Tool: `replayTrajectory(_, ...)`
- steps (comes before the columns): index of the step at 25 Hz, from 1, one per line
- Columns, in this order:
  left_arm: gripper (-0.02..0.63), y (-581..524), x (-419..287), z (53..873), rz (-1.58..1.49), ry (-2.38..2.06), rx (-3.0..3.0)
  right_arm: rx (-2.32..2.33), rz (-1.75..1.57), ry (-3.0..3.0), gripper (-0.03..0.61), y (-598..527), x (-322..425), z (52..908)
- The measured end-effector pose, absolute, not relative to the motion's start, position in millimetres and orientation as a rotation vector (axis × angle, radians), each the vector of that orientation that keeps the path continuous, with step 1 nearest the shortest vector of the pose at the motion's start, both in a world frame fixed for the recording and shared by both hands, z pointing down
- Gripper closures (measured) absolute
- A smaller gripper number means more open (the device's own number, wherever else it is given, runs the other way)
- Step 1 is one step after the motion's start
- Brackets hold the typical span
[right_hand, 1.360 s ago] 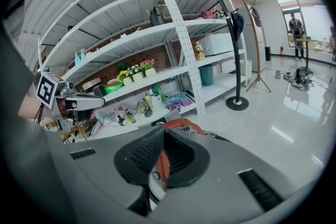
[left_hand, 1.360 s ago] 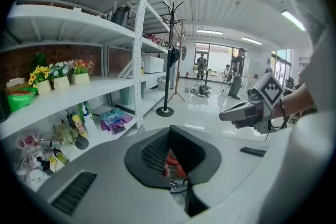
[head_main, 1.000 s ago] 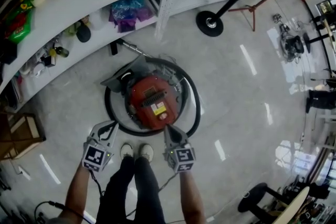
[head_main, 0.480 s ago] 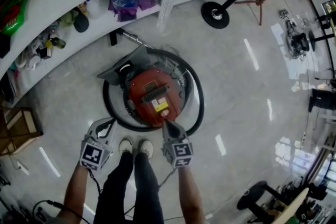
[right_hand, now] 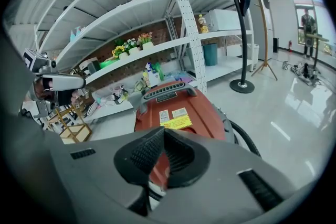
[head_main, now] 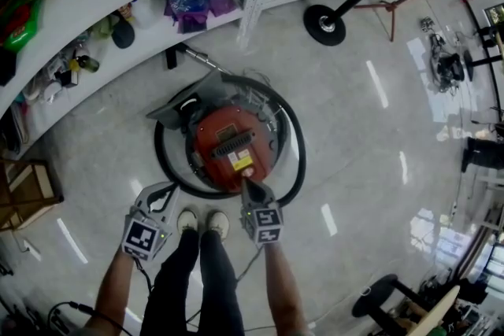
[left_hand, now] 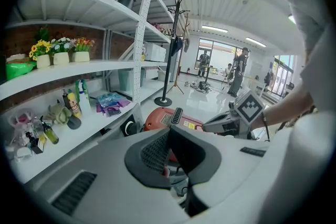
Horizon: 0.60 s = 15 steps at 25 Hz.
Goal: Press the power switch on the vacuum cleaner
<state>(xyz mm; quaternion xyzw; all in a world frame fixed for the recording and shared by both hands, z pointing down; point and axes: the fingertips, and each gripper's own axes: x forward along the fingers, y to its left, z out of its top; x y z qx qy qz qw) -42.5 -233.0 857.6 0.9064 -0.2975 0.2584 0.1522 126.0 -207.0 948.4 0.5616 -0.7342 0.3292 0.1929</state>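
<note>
- Red vacuum cleaner (head_main: 232, 145) sits on the floor (head_main: 354, 130), its hose (head_main: 294, 161) looped around it.
- Right gripper (head_main: 246, 185), fingers pressed together and holding nothing, is tip-down at the body's 6 o'clock edge. Touching or just shy, I can't tell.
- Left gripper (head_main: 169, 190), fingers together and holding nothing, waits at 8 o'clock, apart from the machine.
- The switch itself can't be made out. I'd judge the press is imminent but not confirmed.
</note>
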Motion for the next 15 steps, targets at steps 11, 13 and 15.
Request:
replayTrajectory(11, 0.607, -230, -39, 859, 0.727, -0.818, 2.591, 1.556, 0.941, -2.036, 0.566, -209, 124, 961)
replayTrajectory(13, 0.607, -232, -40, 860, 0.724, -0.823, 2.587, 1.549, 0.935, -2.026, 0.566, -210, 124, 961)
replayTrajectory(15, 0.607, -234, -41, 861, 0.724, -0.829, 2.585, 1.551, 0.937, -2.018, 0.566, -211, 123, 962)
